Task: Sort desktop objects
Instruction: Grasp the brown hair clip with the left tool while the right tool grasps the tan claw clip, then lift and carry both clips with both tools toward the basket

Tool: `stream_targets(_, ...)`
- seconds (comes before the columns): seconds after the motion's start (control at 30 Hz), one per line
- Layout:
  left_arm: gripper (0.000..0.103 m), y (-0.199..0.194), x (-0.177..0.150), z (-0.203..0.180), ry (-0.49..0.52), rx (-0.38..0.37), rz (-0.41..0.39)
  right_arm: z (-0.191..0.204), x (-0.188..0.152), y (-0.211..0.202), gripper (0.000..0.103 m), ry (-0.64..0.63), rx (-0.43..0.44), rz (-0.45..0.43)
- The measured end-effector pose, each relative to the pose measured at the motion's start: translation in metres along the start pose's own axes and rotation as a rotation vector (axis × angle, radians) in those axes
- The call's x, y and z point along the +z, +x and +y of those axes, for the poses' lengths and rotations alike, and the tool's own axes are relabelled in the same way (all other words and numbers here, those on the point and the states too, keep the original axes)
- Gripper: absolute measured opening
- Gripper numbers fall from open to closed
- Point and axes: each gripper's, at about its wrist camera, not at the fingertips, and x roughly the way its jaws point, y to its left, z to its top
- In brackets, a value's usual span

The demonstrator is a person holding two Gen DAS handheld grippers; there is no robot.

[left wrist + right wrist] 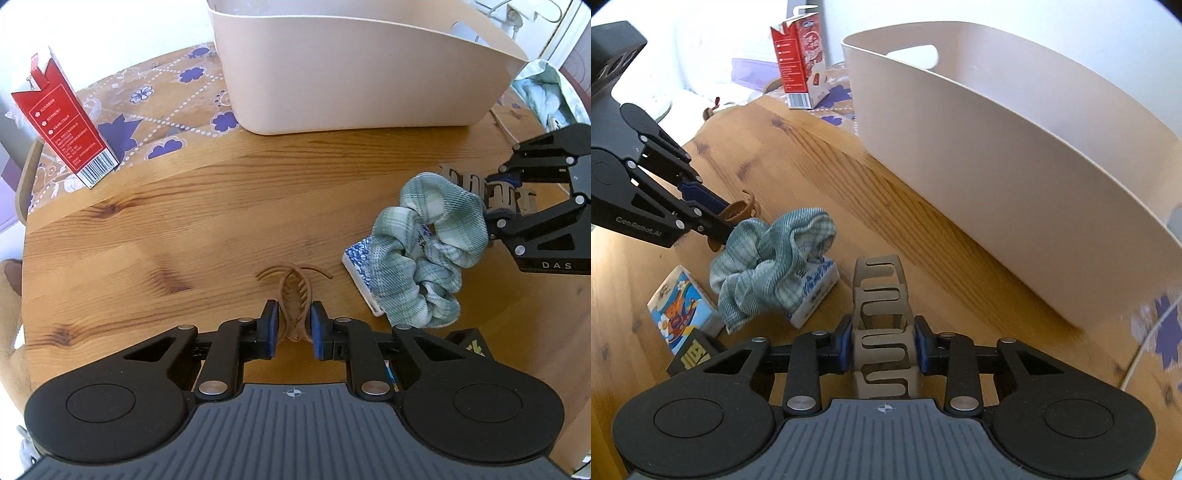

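Observation:
My left gripper [293, 314] is shut on a brown hair claw clip [293, 291] that rests on the wooden table [221, 206]. My right gripper [882, 332] is shut on a beige zigzag hair clip [882, 314], also low over the table. Between the two lies a green plaid scrunchie [428, 236] draped over a small blue-and-white packet [360, 266]. In the right wrist view the left gripper [727, 218] pinches the brown clip [740, 210] just behind the scrunchie [772, 258]. A large cream bin [351, 66] stands at the back of the table.
A red carton [62, 122] stands at the back left on a flowered mat [155, 96]. A cartoon-printed card box [683, 310] and a dark box [694, 354] lie near the front. Green cloth [543, 88] sits at the far right edge.

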Motion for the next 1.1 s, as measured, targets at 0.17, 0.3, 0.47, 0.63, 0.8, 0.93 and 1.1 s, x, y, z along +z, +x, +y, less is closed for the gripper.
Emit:
stream_targets(0.17, 0.018, -0.009, -0.002, -0.001, 0.016, 0.003, -0.013, 0.0, -0.012, -0.011, 0.03, 0.033, -0.013, -0.002)
stream_targets(0.3, 0.018, -0.02, -0.003, -0.003, 0.046, 0.018, -0.043, 0.001, -0.017, -0.025, 0.03, 0.069, -0.02, -0.02)
stream_targets(0.47, 0.018, -0.031, -0.006, -0.007, 0.078, 0.013, -0.065, 0.0, -0.023, -0.043, 0.03, 0.111, -0.034, -0.039)
stream_targets(0.63, 0.018, -0.043, -0.006, -0.011, 0.101, 0.006, -0.086, 0.0, -0.027, -0.06, 0.03, 0.134, -0.05, -0.06)
stream_targets(0.8, 0.018, -0.055, -0.003, -0.016, 0.122, -0.001, -0.11, 0.0, -0.032, -0.082, 0.03, 0.154, -0.061, -0.09)
stream_targets(0.93, 0.018, -0.066, 0.001, -0.02, 0.15, -0.007, -0.129, 0.0, -0.036, -0.098, 0.03, 0.168, -0.071, -0.109)
stream_targets(1.1, 0.018, -0.079, 0.005, -0.021, 0.177, -0.008, -0.155, -0.004, -0.041, -0.116, 0.03, 0.205, -0.081, -0.139)
